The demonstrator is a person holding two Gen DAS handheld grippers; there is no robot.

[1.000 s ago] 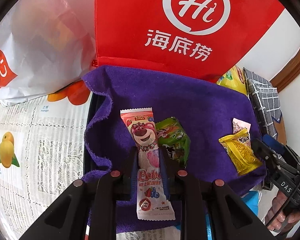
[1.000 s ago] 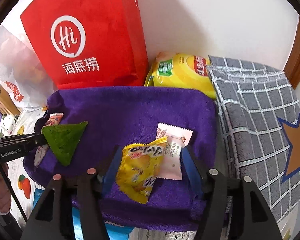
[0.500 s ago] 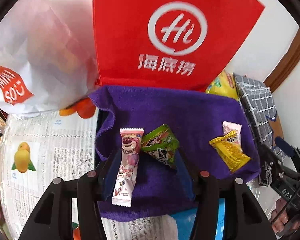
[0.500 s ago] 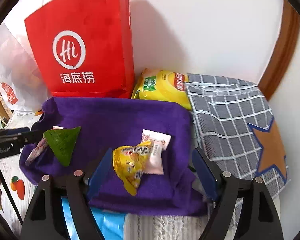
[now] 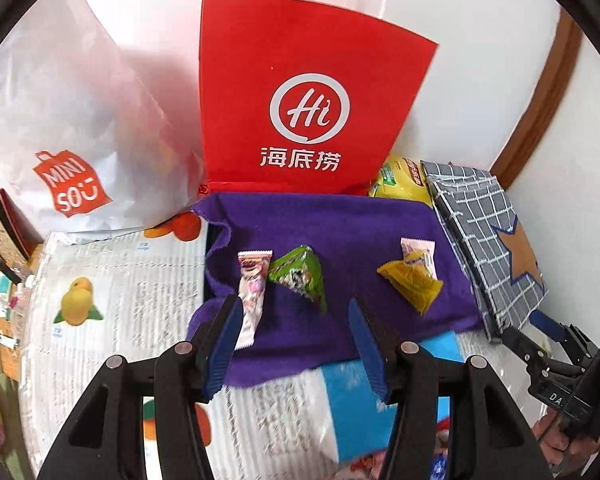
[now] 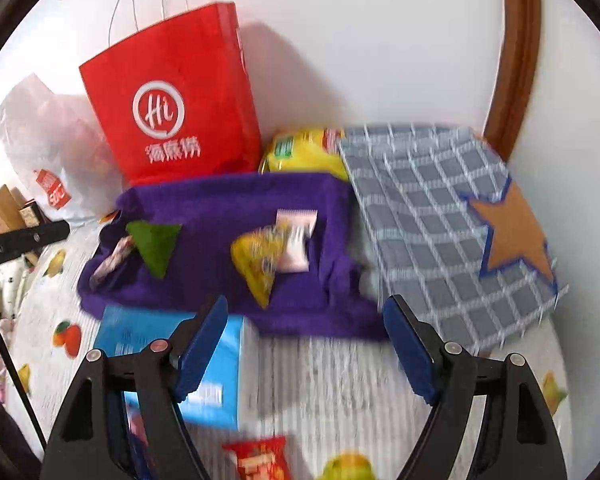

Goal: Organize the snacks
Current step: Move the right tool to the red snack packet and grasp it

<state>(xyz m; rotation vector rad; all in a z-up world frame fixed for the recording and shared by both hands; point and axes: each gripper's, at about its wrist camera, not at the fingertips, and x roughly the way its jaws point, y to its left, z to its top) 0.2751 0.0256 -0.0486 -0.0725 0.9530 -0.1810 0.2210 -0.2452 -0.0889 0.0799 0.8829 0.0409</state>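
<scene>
Now both hand-held grippers (image 5: pixel 296 344) (image 6: pixel 306 350) farther back, empty

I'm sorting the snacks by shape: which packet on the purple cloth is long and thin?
The pink packet at the cloth's left edge, a narrow strip. The green packet beside it is triangular, the yellow packet is puffy, and the pale packet is short.

Lying flat on the purple cloth (image 5: pixel 340 220) at mid-frame: pink candy stick (image 5: pixel 252 292), set lengthwise at the cloth's left side, lower end passing behind a blue finger pad; green triangular packet (image 5: pixel 300 276) touching its right edge; yellow crinkled packet (image 5: pixel 414 284) well apart toward the right, overlapping the lower part of a pale pink sachet (image 5: pixel 418 249). Appearing blurred in the right wrist view.
</scene>
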